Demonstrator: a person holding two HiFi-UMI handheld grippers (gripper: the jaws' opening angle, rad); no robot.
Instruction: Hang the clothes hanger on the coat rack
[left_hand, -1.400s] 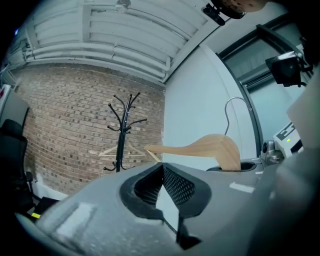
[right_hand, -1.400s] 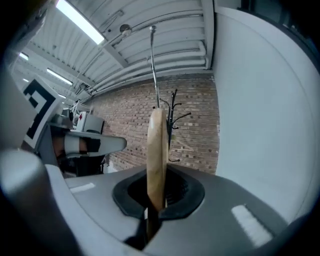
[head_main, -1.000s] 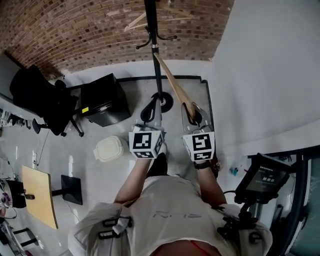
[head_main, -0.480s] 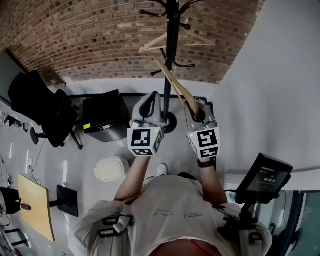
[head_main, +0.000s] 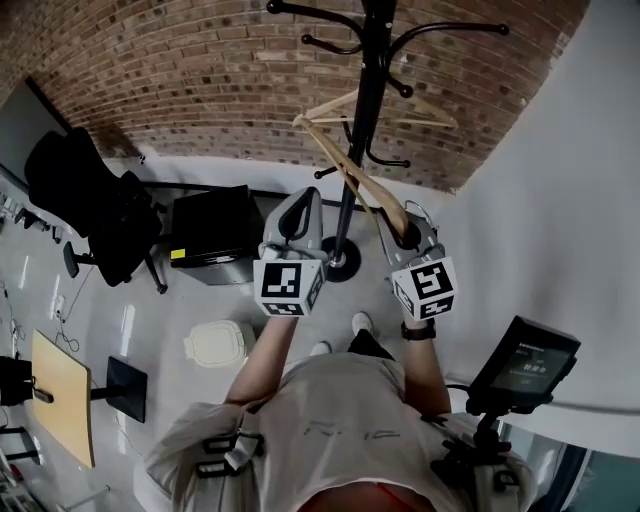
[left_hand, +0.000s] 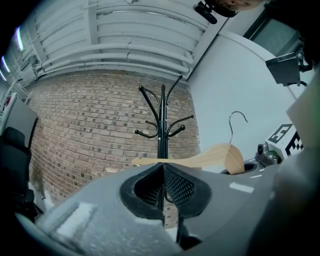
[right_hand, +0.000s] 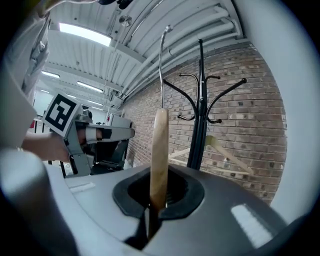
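My right gripper (right_hand: 159, 202) is closed tight on the wooden hanger (right_hand: 160, 145), and its metal hook rises above the jaws. My left gripper (left_hand: 162, 190) is closed with nothing inside. The coat rack (head_main: 368, 100) stands ahead of both.

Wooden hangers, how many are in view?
2. The held hanger is clamped in the right gripper; the hung hanger is on the coat rack. None seems hidden.

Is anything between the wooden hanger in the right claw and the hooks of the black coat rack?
Nothing visible does. The right claw is shut on the wooden hanger, and only open air lies between it and the coat rack. A second hanger hangs lower on the rack; the upper hooks look free.
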